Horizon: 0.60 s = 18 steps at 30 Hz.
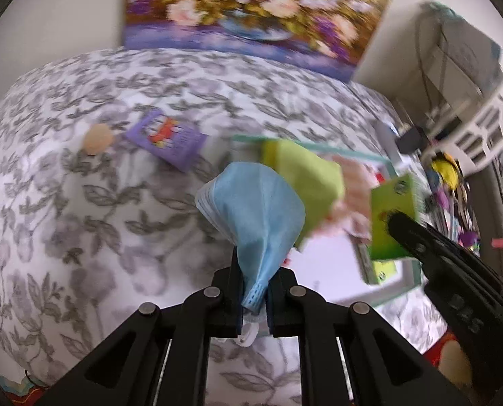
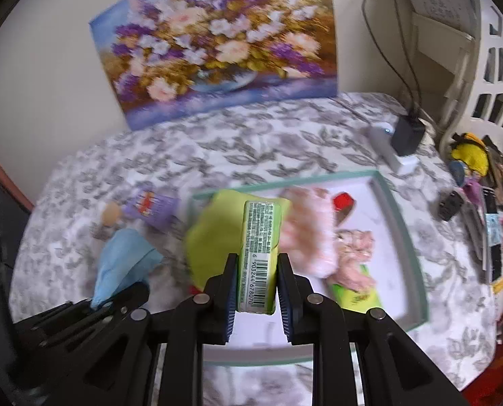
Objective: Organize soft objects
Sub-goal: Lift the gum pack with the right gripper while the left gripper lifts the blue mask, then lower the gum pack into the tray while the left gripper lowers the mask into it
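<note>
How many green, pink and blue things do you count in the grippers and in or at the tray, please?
Green: 3 (held pack, cloth, second pack)
Pink: 2 (fluffy pad, flower)
Blue: 1 (mask)
Total: 6

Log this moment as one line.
left gripper: shut on blue mask | right gripper: shut on green pack | tray: holds soft items

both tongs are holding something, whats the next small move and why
Probably lower the right tongs, shut on the green barcoded tissue pack, onto a bare part of the white teal-rimmed tray. The pack already hangs over the tray, where a pink fluffy item and another green pack lie. The left tongs hold the light blue face mask beside the tray; it could follow.
</note>
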Available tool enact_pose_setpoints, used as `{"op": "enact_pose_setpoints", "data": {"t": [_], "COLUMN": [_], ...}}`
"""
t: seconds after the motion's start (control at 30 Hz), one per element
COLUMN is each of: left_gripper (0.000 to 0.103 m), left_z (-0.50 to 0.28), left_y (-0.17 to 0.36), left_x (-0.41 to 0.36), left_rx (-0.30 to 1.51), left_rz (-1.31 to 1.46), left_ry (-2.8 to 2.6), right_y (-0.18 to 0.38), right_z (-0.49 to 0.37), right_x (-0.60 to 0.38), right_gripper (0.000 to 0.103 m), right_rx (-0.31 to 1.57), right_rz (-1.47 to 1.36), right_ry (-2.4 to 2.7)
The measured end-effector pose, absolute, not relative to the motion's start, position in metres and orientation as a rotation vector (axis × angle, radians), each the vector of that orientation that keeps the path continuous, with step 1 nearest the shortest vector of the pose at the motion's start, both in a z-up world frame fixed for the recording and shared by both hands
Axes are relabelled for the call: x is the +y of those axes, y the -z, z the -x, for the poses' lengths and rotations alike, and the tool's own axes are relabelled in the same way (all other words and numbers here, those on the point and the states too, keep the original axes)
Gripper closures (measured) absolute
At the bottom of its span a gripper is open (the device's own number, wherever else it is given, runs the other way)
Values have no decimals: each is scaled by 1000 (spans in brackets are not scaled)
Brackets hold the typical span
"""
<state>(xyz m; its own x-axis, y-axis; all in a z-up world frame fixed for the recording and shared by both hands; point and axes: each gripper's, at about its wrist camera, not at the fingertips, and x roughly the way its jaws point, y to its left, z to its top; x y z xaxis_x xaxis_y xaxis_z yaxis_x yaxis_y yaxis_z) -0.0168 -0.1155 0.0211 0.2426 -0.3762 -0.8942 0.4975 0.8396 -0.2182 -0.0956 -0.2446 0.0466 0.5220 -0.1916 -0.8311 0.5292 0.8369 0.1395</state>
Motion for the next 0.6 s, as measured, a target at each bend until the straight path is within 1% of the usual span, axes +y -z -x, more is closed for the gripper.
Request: {"op": "enact_pose_setpoints", "data": {"t": [0.23, 0.33, 0.6], "left_gripper": [92, 92, 92], "left_z": [39, 35, 30], "left_y": [-6, 7, 22], "left_x": [-148, -152, -162], "left_rx": [1219, 1272, 1299], "left_rz": [-217, -216, -234], "left_ry": [651, 666, 653], "right_y": [-9, 3, 23], "right_z": [101, 103, 102], "right_x": [-266, -274, -279], "right_gripper": [79, 79, 79], "right_rx": [1060, 1092, 1154], "right_rz": [-431, -465, -484], "right_ry": [480, 480, 481]}}
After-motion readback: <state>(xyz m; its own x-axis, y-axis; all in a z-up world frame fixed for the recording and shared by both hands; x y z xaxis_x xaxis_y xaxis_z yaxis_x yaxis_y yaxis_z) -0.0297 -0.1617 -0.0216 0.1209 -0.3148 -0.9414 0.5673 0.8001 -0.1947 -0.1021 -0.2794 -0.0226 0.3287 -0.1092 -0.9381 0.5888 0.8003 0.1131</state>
